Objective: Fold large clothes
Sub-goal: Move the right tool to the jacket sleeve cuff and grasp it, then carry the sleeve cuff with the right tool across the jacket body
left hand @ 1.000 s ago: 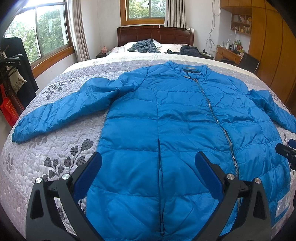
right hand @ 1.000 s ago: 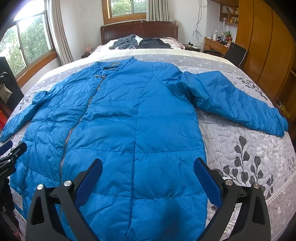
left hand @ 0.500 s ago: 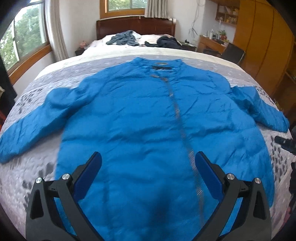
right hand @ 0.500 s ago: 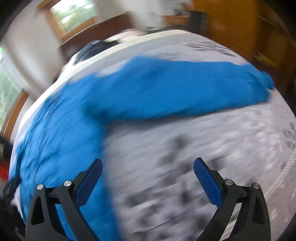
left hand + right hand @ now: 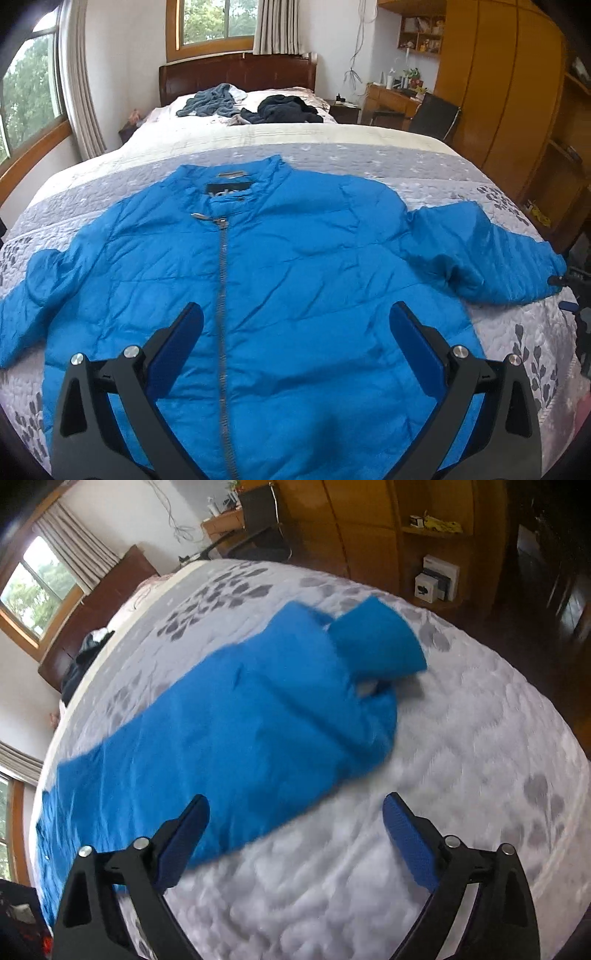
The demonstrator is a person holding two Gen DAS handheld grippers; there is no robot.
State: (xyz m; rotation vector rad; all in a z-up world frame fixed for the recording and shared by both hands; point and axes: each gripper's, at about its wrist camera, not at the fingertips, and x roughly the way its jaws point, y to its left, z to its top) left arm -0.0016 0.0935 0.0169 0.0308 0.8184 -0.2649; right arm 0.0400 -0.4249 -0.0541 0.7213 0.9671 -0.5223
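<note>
A big blue padded jacket [image 5: 295, 280] lies flat and zipped on the grey quilted bed [image 5: 369, 162], collar towards the headboard, both sleeves spread out sideways. My left gripper [image 5: 295, 321] hangs open above the jacket's lower front, nothing between its fingers. In the right wrist view, the right sleeve [image 5: 266, 701] stretches across the quilt with its cuff [image 5: 373, 638] near the bed's right edge. My right gripper [image 5: 293, 812] is open above the quilt just short of that sleeve, holding nothing.
Grey and dark clothes [image 5: 251, 105] lie on the pillows by the wooden headboard [image 5: 236, 74]. A desk, a chair [image 5: 432, 118] and tall wooden wardrobes [image 5: 498, 103] stand right of the bed. Shelves with boxes [image 5: 437, 578] sit near the bed's right corner.
Both views have swung to the right. The left gripper moved along the hem so the zip now sits left of centre. The right gripper turned from the jacket body to the right sleeve.
</note>
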